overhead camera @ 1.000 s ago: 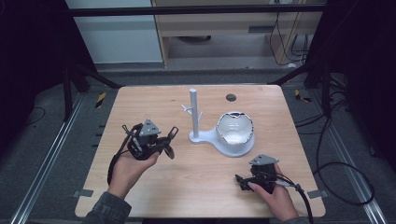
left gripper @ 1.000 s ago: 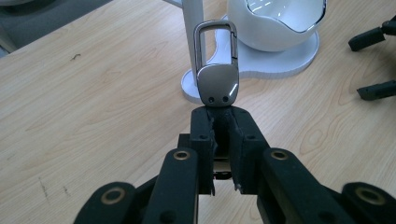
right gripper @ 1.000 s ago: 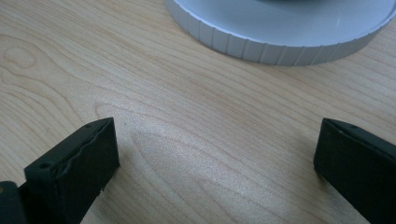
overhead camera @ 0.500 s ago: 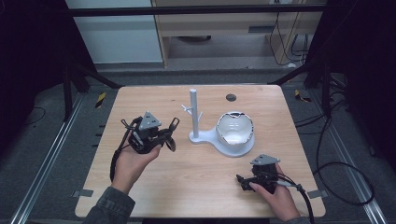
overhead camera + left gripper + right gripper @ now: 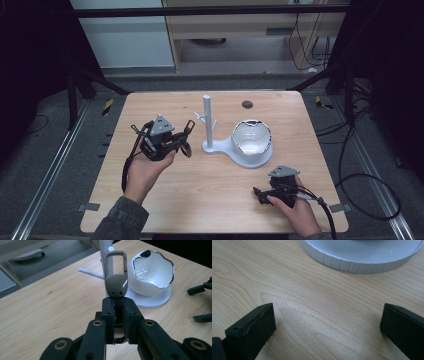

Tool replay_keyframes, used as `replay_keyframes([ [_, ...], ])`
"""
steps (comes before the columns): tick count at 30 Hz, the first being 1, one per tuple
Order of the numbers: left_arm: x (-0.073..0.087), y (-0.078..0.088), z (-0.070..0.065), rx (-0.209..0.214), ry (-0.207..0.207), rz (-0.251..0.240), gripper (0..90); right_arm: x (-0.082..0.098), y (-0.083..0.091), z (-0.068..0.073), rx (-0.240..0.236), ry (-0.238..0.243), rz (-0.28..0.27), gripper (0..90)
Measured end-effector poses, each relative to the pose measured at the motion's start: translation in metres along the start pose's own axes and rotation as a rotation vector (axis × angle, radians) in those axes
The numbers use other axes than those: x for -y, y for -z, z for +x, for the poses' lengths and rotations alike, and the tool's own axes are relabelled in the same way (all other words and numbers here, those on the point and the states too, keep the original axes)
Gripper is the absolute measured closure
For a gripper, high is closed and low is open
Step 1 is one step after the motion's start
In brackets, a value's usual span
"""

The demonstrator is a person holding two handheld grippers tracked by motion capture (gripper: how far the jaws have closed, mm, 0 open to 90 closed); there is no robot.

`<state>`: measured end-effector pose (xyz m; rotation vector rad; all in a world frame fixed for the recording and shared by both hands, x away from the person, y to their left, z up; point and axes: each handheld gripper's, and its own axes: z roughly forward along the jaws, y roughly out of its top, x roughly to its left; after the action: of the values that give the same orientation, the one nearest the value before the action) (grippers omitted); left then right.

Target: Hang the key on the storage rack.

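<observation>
My left gripper (image 5: pixel 182 140) hovers over the left half of the wooden table (image 5: pixel 210 200), shut on a grey metal carabiner clip (image 5: pixel 116 286). The clip's loop sticks up past the fingertips. In the left gripper view the jaws (image 5: pixel 118 302) point at a white stand whose upright post (image 5: pixel 207 120) carries short pegs. On the stand's round base sits a white bowl (image 5: pixel 251 140) with a wavy shiny rim (image 5: pixel 152 272). My right gripper (image 5: pixel 260 192) rests at the near right of the table, open with nothing between its jaws (image 5: pixel 328 315). The stand's ribbed base edge (image 5: pixel 362 255) lies just beyond them.
A small dark round disc (image 5: pixel 247 104) lies near the table's far edge. Grey tape marks (image 5: pixel 87 206) sit at the near left corner. Cables (image 5: pixel 325 210) trail from both grippers. Bare wood lies between the two hands.
The left gripper has drifted a little away from the near edge with the clip still in it. The right gripper has stayed put.
</observation>
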<state>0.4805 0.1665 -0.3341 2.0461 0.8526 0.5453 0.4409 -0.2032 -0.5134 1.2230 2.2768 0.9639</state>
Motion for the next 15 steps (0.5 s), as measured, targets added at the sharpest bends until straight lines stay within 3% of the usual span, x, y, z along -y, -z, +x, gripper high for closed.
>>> replay_keyframes([
  [15, -0.013, -0.009, 0.000, -0.017, -0.004, -0.017, 80.4, 0.000, 0.000, 0.000, -0.002, -0.005, -0.001, 0.5],
])
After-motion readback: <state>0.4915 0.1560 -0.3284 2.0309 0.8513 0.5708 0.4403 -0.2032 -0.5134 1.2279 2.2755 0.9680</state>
